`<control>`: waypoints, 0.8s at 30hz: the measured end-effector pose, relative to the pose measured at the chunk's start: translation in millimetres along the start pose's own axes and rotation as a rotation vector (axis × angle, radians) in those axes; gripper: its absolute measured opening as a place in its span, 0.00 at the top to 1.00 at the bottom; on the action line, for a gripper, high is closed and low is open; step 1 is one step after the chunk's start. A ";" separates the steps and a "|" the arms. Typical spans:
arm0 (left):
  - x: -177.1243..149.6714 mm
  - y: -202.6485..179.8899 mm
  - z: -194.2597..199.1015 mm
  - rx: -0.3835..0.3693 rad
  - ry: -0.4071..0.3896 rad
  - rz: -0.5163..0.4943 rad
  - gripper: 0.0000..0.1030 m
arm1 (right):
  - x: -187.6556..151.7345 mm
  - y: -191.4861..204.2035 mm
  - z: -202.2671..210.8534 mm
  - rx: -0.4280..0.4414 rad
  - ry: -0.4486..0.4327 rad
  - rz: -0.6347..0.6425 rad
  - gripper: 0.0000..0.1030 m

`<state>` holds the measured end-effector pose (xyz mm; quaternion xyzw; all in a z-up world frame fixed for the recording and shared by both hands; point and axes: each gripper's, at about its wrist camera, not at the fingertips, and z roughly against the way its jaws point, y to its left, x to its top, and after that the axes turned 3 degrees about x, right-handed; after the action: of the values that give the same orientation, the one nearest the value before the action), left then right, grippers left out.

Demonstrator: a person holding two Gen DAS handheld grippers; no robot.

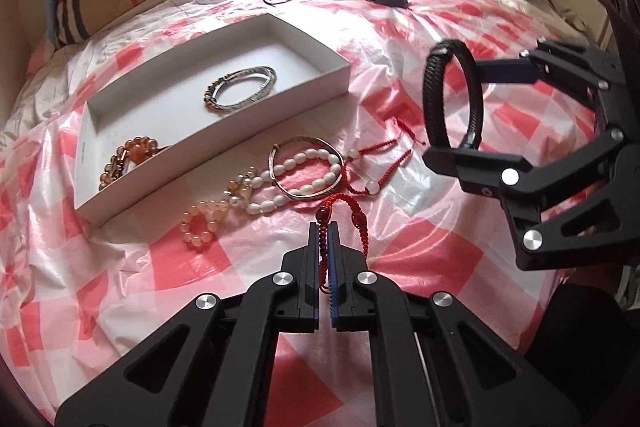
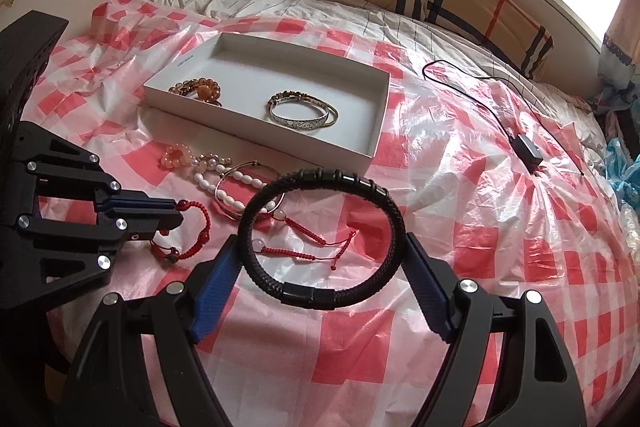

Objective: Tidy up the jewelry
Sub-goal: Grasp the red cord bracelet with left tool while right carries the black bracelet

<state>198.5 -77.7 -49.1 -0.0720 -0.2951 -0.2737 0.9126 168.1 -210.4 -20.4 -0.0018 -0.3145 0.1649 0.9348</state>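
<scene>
Across the bed's red-and-white checked plastic sheet [image 2: 460, 247], a white cardboard tray [image 2: 372, 147] holds silver bangles [image 2: 300, 117] at one end and an amber bead bracelet [image 2: 200, 89] at the other; small print on its wall is unreadable. Over the sheet, the right gripper [image 2: 320, 259] has its jaws spread wide — clamped on a black braided leather bracelet [image 2: 320, 183]. The left gripper [image 1: 325, 227] has its jaws nearly together, pinching a red cord bracelet [image 1: 344, 205]. Nearby lies a white pearl bracelet [image 1: 296, 167].
</scene>
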 end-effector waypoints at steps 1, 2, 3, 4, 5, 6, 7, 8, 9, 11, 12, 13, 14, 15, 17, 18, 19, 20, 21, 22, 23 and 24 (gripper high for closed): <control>0.6 3.0 2.8 -0.010 -0.010 0.013 0.97 | 0.9 0.6 2.0 0.001 -0.003 -0.001 0.26; 1.0 5.5 5.7 -0.021 -0.020 0.025 0.97 | 1.5 1.4 3.8 0.000 -0.006 -0.001 0.26; 1.2 7.9 8.7 -0.029 -0.031 0.037 0.97 | 2.2 2.3 5.5 -0.001 -0.008 0.001 0.26; 1.2 9.2 11.1 -0.036 -0.039 0.046 0.96 | 2.8 3.3 7.5 -0.002 -0.010 0.002 0.25; 1.3 11.2 13.5 -0.044 -0.046 0.055 0.97 | 3.6 4.3 9.1 -0.004 -0.012 0.005 0.25; 1.3 12.7 15.6 -0.049 -0.052 0.061 0.97 | 4.3 5.7 10.7 -0.006 -0.014 0.007 0.25; 0.5 13.3 17.3 -0.050 -0.056 0.065 0.97 | 5.0 6.9 12.4 -0.009 -0.016 0.010 0.25; -0.3 13.9 19.1 -0.051 -0.060 0.069 0.97 | 5.6 8.2 14.2 -0.010 -0.017 0.013 0.25; -0.5 14.8 20.5 -0.053 -0.063 0.073 0.97 | 6.2 9.6 16.0 -0.013 -0.019 0.015 0.25; -1.2 16.9 23.5 -0.057 -0.070 0.080 0.96 | 7.0 12.2 19.1 -0.017 -0.022 0.019 0.25; -1.5 17.8 24.9 -0.058 -0.074 0.082 0.97 | 7.5 13.6 20.6 -0.019 -0.023 0.021 0.25; -1.7 18.9 26.4 -0.060 -0.078 0.085 0.97 | 8.1 14.8 21.9 -0.020 -0.024 0.023 0.25; -2.0 19.9 27.8 -0.061 -0.081 0.087 0.97 | 8.8 16.2 23.3 -0.022 -0.025 0.025 0.26; -2.7 20.3 29.1 -0.061 -0.083 0.088 0.97 | 9.2 17.4 24.3 -0.023 -0.026 0.026 0.25; -3.3 22.1 31.8 -0.062 -0.090 0.091 0.97 | 10.5 19.6 26.1 -0.026 -0.027 0.030 0.25; -3.6 22.7 33.3 -0.063 -0.093 0.093 0.97 | 11.0 20.7 27.0 -0.026 -0.027 0.031 0.26; -4.0 23.5 34.9 -0.063 -0.097 0.094 0.96 | 11.7 22.1 27.7 -0.028 -0.028 0.034 0.25; -4.2 24.5 36.2 -0.064 -0.101 0.097 0.97 | 12.2 24.0 28.3 -0.029 -0.028 0.036 0.26; -4.5 25.4 37.4 -0.064 -0.104 0.099 0.97 | 12.5 25.1 28.8 -0.029 -0.028 0.038 0.26; -4.9 26.4 38.2 -0.063 -0.106 0.101 0.97 | 13.2 26.6 29.3 -0.029 -0.029 0.040 0.26; -5.4 28.2 39.1 -0.063 -0.108 0.103 0.96 | 13.8 28.0 29.6 -0.030 -0.029 0.042 0.26; -5.7 28.7 40.1 -0.063 -0.111 0.105 0.96 | 14.4 29.3 29.9 -0.031 -0.030 0.044 0.26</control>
<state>190.2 -39.2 -18.8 -0.1311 -0.3322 -0.2300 0.9053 152.2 -181.2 8.9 -0.0206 -0.3307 0.1806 0.9261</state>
